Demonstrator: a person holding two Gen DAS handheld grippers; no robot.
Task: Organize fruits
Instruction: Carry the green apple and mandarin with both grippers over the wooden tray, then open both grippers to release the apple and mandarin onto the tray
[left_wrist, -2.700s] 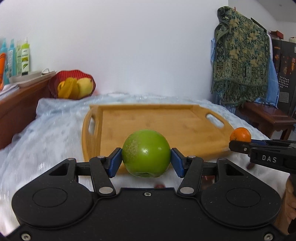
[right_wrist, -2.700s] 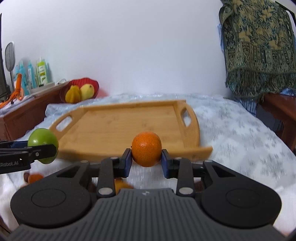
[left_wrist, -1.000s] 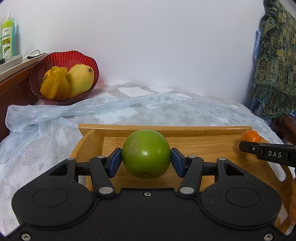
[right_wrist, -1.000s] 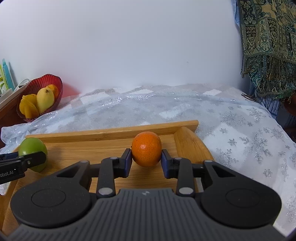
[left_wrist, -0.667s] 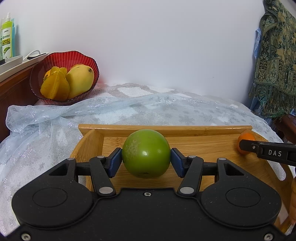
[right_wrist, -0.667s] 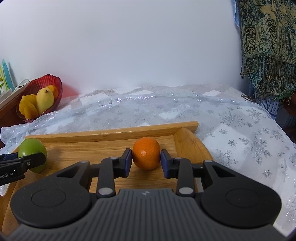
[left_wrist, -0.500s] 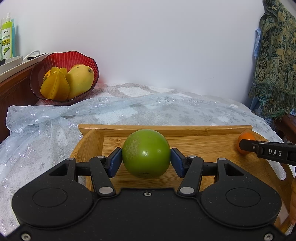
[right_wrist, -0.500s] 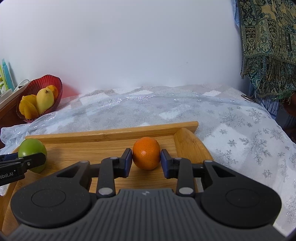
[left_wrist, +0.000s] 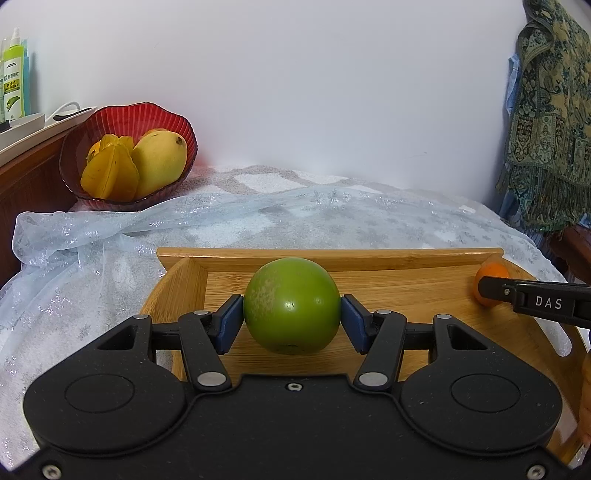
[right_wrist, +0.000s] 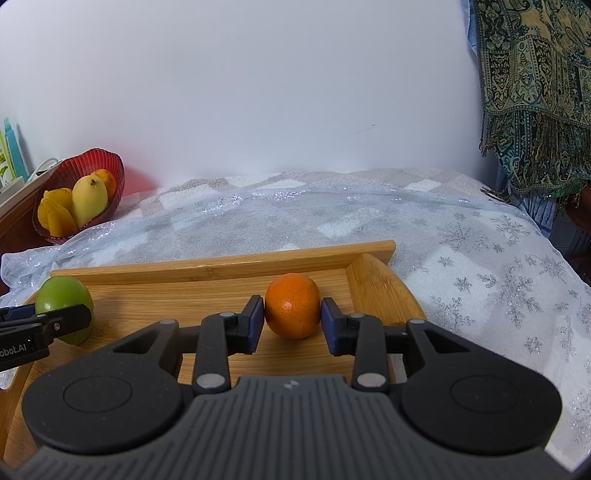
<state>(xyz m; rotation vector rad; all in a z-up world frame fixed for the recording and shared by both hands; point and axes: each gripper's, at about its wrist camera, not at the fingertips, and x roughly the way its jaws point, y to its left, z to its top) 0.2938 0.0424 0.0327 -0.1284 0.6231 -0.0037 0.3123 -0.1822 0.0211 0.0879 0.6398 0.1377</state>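
Note:
A green apple (left_wrist: 291, 310) sits between the blue pads of my left gripper (left_wrist: 291, 319), which is shut on it low over the left part of the wooden tray (left_wrist: 406, 288). In the right wrist view a small orange (right_wrist: 292, 310) rests on the tray (right_wrist: 184, 295) near its right end. My right gripper (right_wrist: 292, 325) straddles the orange and its jaws are opening, with a thin gap on each side of the fruit. The apple (right_wrist: 62, 295) shows at the left of that view, and the orange (left_wrist: 491, 271) at the right of the left wrist view.
A red bowl (left_wrist: 125, 155) with a mango and starfruit stands at the back left on a wooden ledge. The tray lies on a glittery white cloth (right_wrist: 480, 258). A patterned shawl (right_wrist: 535, 92) hangs at the right, and bottles (left_wrist: 14, 85) stand at the far left.
The orange has dropped a little from the right gripper's hold onto the tray, and the right jaws have spread slightly away from it. The left gripper and the apple have not moved.

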